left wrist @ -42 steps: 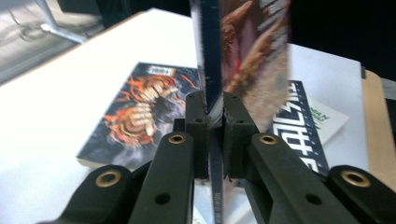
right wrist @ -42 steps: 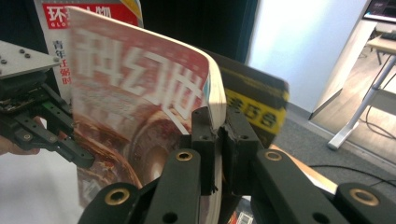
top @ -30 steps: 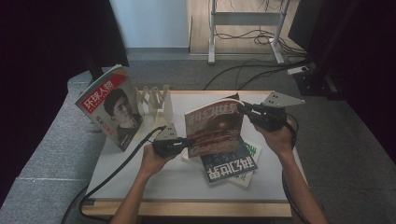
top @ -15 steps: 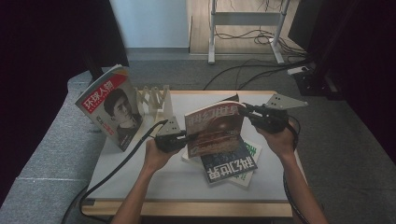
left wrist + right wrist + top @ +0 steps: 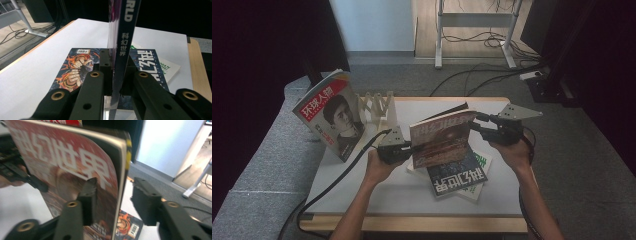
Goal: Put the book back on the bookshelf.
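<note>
A red-brown magazine [image 5: 439, 140] stands upright above the table between both hands. My left gripper [image 5: 409, 148] is shut on its lower left edge; in the left gripper view the jaws clamp the dark spine [image 5: 122, 50] at my left gripper [image 5: 116, 72]. My right gripper [image 5: 477, 122] is at the magazine's upper right corner. Its jaws have just been opening. In the right gripper view the magazine [image 5: 75, 170] has its edge between the jaws of my right gripper [image 5: 115, 192], with the right-hand jaw clear of the paper.
Flat magazines [image 5: 457, 177] lie stacked on the white table [image 5: 412, 200] under the held one. A portrait-cover magazine [image 5: 332, 115] leans upright against a wooden rack [image 5: 379, 107] at the back left. Cables trail off the table's front left.
The right gripper's jaws stand wider apart at the magazine's corner than before. Both hands and the upright magazine have kept almost the same place.
</note>
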The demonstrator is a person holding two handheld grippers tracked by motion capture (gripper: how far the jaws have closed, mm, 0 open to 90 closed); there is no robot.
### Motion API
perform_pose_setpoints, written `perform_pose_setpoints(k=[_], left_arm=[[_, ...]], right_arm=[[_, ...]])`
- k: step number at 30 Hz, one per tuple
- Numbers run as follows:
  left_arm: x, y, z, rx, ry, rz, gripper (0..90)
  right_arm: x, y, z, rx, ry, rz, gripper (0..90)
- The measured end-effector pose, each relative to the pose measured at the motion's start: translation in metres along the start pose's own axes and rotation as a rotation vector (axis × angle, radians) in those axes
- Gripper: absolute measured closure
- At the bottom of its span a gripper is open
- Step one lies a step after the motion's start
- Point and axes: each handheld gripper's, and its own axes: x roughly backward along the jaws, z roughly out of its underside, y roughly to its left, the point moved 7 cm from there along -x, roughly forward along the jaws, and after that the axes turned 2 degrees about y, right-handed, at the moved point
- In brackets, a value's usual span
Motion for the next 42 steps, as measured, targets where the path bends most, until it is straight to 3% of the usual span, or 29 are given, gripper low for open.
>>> perform_pose_setpoints(k=[9,17,24,42], left_arm=[[0.001,0.001,0.0,-0.003,0.005,0.008,83.6],[0.001,0.002,0.001,0.0,0.005,0.023,83.6],[0.0,0.005,0.001,0.011,0.004,0.025,83.6],[-0.001,0.009,-0.001,0.031,0.016,-0.009,83.5]], right_arm=[[-0.024,-0.006,0.028,-0.046,0.078,-0.07,28.3],[-0.052,-0.005,0.048,-0.04,0.129,-0.149,23.4],[-0.059,0.006,0.04,-0.024,0.089,-0.263,31.6],[-0.017,0.003,-0.005,-0.01,-0.034,-0.202,58.8]])
